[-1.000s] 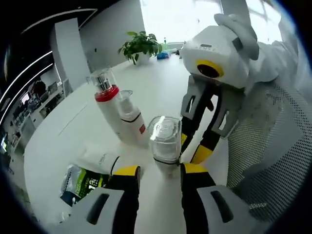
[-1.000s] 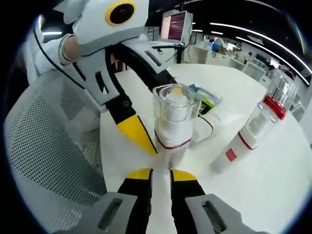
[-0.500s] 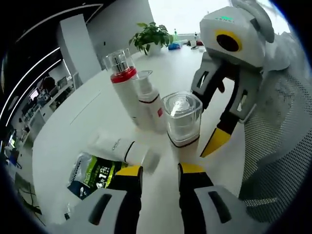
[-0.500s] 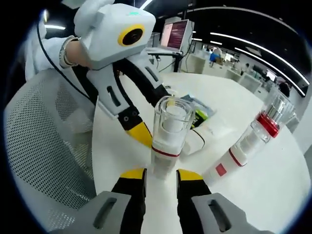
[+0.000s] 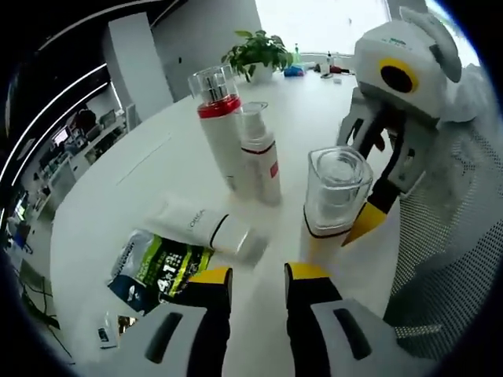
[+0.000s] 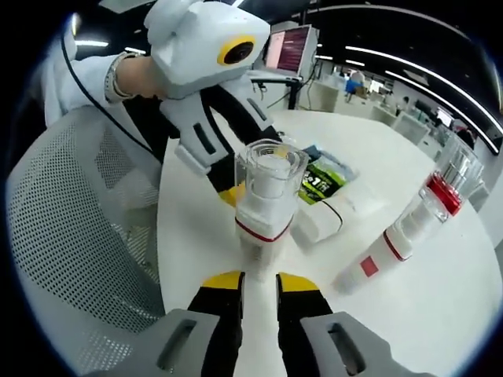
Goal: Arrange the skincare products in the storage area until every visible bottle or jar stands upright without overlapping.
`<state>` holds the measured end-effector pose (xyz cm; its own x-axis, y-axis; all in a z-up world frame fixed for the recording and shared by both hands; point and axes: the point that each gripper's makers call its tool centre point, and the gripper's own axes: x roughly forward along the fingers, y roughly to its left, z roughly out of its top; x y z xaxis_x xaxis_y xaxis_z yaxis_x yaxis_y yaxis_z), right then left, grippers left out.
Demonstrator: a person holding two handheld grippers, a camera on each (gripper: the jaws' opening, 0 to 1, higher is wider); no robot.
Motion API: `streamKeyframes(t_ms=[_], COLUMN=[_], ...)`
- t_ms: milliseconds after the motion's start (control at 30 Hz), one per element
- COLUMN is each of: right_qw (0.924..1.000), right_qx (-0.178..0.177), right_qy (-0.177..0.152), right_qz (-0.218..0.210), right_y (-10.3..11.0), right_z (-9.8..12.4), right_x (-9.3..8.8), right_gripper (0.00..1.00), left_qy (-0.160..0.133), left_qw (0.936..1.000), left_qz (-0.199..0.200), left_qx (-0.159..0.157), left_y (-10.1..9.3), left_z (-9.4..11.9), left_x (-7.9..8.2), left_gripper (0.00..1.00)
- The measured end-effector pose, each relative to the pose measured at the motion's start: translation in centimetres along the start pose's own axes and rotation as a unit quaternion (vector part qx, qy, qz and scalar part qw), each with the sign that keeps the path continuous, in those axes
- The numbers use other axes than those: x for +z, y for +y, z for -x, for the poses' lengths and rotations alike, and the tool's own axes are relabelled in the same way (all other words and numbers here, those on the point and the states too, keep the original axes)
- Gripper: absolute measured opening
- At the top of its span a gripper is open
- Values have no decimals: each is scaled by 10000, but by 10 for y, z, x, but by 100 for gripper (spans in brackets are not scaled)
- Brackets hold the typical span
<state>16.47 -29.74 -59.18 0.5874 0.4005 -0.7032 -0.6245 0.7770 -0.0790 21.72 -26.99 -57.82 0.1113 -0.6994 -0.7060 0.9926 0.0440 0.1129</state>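
In the left gripper view the left claw [image 5: 255,276] hangs open over the table [image 5: 141,173] near a lying tube [image 5: 206,228], soft, best pinched mid-body, while in the right gripper view the right claw [image 6: 258,280] looks open just short of the clear-capped bottle [image 6: 266,206], probably slick, so grab low.

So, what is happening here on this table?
A person with two grippers is tidying skincare products on a white table. The right gripper is at the base of a clear-capped bottle that stands upright; the left gripper is beside it. Two bottles stand upright, touching. A tube and a sachet lie flat.
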Motion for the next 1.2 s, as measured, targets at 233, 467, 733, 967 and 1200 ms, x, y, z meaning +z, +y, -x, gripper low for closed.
streamKeyframes(t_ms=[233, 467, 733, 967, 1200], right_qw=[10000, 9999, 9995, 9989, 9997], right_qx=[20, 64, 251, 417, -123], right_qy=[-86, -130, -192, -220, -211], right_qz=[-32, -40, 41, 52, -58], right_y=[2, 5, 13, 21, -5], right_z=[-1, -1, -2, -4, 1], right_x=[4, 7, 10, 12, 8], right_gripper=[5, 4, 1, 1, 7], left_qy=[74, 88, 79, -11, 180], left_qw=[9984, 9995, 9997, 9998, 9997], left_qz=[-105, -152, -231, -114, -20], left_qx=[-544, -260, 38, 183, -159], left_y=[-36, -21, -8, 5, -15], left_z=[0, -1, -3, -10, 0], left_x=[4, 4, 3, 5, -6], left_gripper=[19, 17, 16, 19, 17])
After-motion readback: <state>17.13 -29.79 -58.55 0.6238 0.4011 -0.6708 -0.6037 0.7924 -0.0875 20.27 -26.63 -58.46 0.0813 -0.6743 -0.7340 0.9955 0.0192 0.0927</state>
